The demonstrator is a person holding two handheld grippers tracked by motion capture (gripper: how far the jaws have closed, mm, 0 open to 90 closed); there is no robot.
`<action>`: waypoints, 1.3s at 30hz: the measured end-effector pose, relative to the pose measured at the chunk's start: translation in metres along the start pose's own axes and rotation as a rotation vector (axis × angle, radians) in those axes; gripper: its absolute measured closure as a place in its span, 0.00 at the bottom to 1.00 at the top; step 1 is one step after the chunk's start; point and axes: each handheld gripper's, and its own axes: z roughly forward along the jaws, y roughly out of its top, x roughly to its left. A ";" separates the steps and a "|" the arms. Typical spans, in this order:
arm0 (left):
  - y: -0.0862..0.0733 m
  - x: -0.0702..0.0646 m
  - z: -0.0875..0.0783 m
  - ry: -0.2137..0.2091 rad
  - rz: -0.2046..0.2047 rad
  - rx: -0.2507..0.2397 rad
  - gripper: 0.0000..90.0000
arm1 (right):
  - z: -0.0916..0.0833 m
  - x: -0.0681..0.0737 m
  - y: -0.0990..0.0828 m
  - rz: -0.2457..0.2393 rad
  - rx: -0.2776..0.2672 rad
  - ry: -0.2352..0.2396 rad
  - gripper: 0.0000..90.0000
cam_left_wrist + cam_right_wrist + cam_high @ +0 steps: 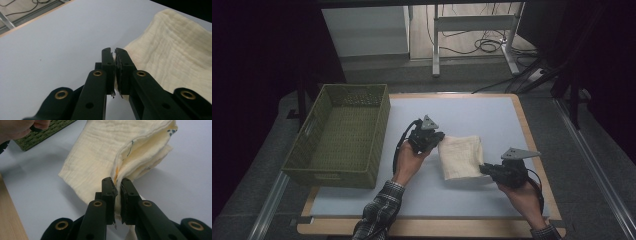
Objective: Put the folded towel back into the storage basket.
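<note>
A folded cream cloth (462,156) lies on the pale blue mat (472,112) at the middle of the table. My left gripper (437,138) is at the cloth's upper left corner. In the left gripper view its jaws (115,51) stand pressed together, with the cloth (172,47) meeting their tips from the right. At the cloth's lower right corner my right gripper (484,169) is shut. In the right gripper view it (118,181) pinches the folded edge of the cloth (100,147), whose layers fan out above the tips.
A green woven basket (337,175) stands empty at the left of the mat, close to the left hand; its corner (42,133) shows in the right gripper view. The table's wooden edge (532,145) runs along the right. Desk legs and cables lie beyond the far edge.
</note>
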 end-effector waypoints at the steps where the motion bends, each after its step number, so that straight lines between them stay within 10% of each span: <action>1: 0.000 0.001 -0.002 0.004 0.000 -0.001 0.96 | 0.001 0.001 0.001 0.000 0.002 0.003 0.92; 39: 0.013 0.027 -0.058 0.118 0.024 0.009 0.96 | 0.034 0.035 0.048 -0.084 -0.004 0.052 0.92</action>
